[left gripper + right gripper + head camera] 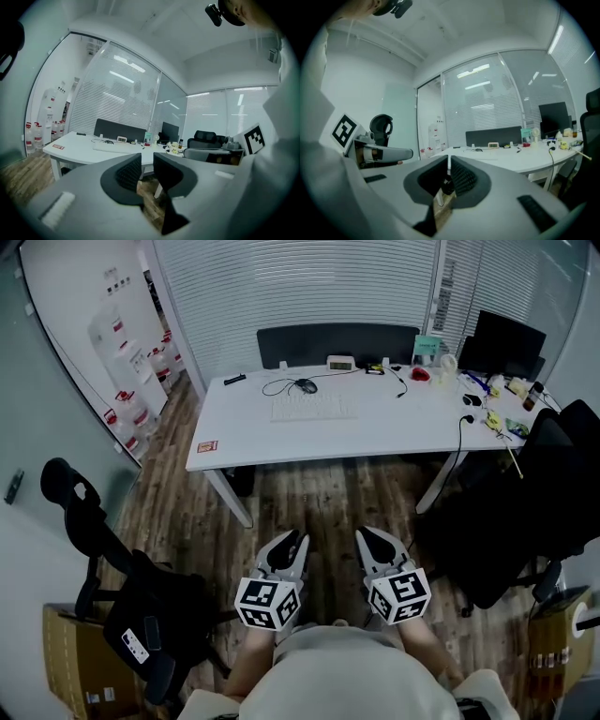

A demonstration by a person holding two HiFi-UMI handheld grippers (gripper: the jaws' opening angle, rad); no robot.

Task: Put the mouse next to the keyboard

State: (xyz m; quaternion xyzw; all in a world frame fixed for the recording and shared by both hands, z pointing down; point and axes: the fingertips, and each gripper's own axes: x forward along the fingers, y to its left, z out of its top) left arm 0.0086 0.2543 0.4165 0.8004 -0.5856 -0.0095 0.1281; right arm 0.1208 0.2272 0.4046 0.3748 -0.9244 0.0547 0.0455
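While the person stood well back from the desk, both grippers hung low over the wood floor, close to the body and apart from everything on the desk. The left gripper had its jaws a little apart, with a narrow gap between the ribbed pads and nothing in it. The right gripper had its jaws pressed together and held nothing. Each carried its marker cube nearest the person, and the jaws pointed toward the desk.

The mouse lay on the white desktop just past the far edge of the keyboard, near that edge's middle and a little apart from it. Its black cable looped to the left and then ran right along the back of the desk. The keyboard, pale like the desk, lay square to the front edge.

Further on the desk, a small red card sat at the front left corner, a black remote at the back left, and a clock at the back by a dark panel. A monitor stood at the far right among small clutter. A black chair stood on the left of the floor, another on the right. Water bottles were stacked by the left wall.
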